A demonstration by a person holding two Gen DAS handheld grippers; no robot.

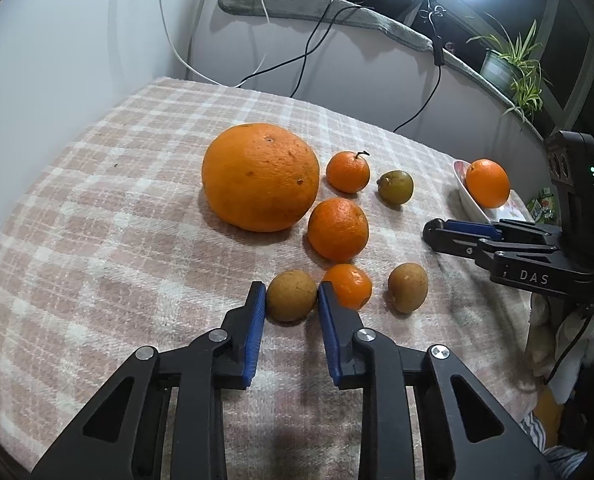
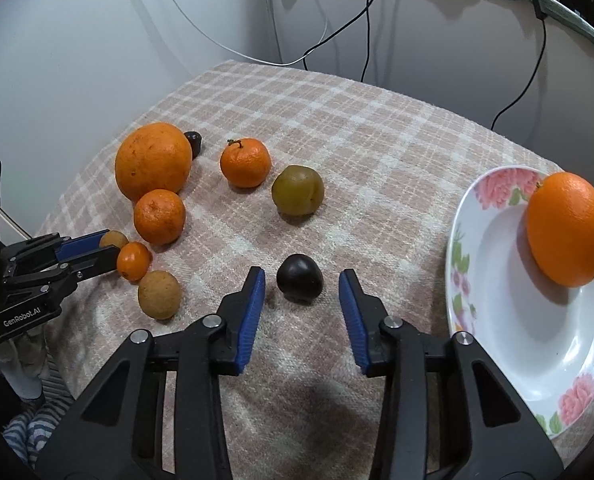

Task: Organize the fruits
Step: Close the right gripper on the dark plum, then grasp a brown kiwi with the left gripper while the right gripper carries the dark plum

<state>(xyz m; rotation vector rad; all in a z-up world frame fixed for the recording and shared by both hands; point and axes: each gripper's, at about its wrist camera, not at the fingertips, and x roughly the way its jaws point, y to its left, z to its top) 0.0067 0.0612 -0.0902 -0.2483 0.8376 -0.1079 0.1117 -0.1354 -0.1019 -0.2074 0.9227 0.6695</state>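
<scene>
From the left wrist view, the left gripper (image 1: 291, 300) has its jaws partly open around a small round brown fruit (image 1: 291, 295). The pads sit right beside it, and I cannot tell if they squeeze it yet. A small orange tangerine (image 1: 348, 286) sits just outside the right jaw.

From the right wrist view, the right gripper (image 2: 301, 294) has its jaws wide open and holds nothing. A small dark purple plum (image 2: 299, 283) lies between them, not touched. Past the right jaw, the white flowered plate (image 2: 509, 320) holds only one shiny orange (image 2: 568, 229). I think most fruits still wait on the checked cloth (image 2: 377, 140).
</scene>
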